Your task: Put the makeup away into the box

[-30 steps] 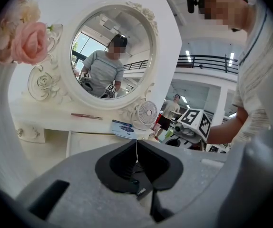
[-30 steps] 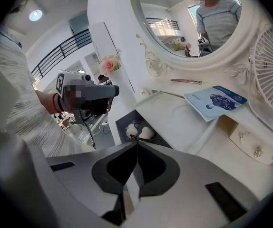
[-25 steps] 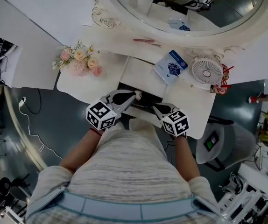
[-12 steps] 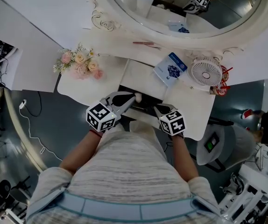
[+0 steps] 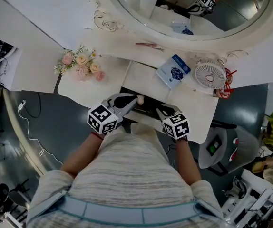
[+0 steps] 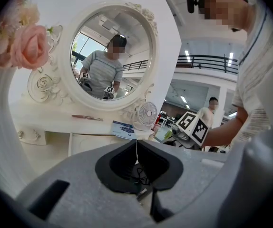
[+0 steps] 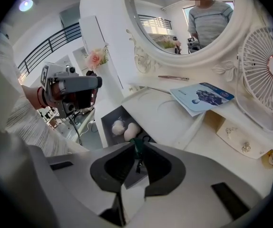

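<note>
Right gripper (image 7: 136, 146): jaws pressed together above open drawer (image 7: 107, 120) at desk (image 7: 160, 113) front edge. Left gripper (image 6: 137, 145): likewise closed. Two sponges (image 7: 131, 131) in drawer: likely soft, light, springy; pinch gently across middle.

white vanity (image 5: 141, 77), booklet (image 5: 173, 70), fan (image 5: 210, 74), flowers (image 5: 82, 63)

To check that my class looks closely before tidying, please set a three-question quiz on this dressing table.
1. True or false: the drawer is shut.
2. Fill the gap: in the head view, just right of the blue booklet stands a small white ____.
3. How many egg-shaped sponges lie in the drawer?
Key: 1 false, it is pulled open; 2 fan; 3 two.
</note>
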A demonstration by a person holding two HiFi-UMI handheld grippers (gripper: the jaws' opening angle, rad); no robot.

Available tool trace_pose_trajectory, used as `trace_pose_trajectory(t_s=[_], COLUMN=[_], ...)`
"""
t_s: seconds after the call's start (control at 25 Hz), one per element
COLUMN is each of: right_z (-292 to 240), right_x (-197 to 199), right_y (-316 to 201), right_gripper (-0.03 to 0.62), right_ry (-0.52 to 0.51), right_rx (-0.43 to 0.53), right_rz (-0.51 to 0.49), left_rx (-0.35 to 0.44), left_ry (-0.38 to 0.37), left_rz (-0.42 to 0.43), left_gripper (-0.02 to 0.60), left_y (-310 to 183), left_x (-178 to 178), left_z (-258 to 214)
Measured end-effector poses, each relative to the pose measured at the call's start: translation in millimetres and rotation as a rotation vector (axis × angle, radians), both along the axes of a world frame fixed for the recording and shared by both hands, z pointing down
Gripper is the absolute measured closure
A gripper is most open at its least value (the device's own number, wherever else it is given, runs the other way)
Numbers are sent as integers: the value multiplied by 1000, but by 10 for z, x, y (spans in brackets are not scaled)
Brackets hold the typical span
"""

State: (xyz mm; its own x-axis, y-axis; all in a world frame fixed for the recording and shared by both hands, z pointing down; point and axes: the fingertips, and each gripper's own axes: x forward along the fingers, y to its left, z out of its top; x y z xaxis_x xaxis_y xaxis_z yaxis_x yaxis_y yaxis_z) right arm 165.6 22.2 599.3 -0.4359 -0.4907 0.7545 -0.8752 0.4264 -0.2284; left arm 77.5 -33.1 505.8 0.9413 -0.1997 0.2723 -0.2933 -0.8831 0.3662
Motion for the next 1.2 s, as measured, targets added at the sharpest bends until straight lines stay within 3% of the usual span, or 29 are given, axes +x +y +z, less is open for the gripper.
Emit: trace_pose_trajectory(t_s=[0.64, 1.2], right_z=[-817, -1103], right_x=[77, 323], right_y=[-313, -1189], right_gripper=[579, 579], right_ry=[54, 130], right_rx=[152, 259], right_rz=[-84, -86], left_rx=[4, -6], left_ry=[12, 13], left_rz=[-9, -27], left_gripper=[568, 568], left_y=[-39, -81], left_x=[11, -59], left_z=[-24, 1])
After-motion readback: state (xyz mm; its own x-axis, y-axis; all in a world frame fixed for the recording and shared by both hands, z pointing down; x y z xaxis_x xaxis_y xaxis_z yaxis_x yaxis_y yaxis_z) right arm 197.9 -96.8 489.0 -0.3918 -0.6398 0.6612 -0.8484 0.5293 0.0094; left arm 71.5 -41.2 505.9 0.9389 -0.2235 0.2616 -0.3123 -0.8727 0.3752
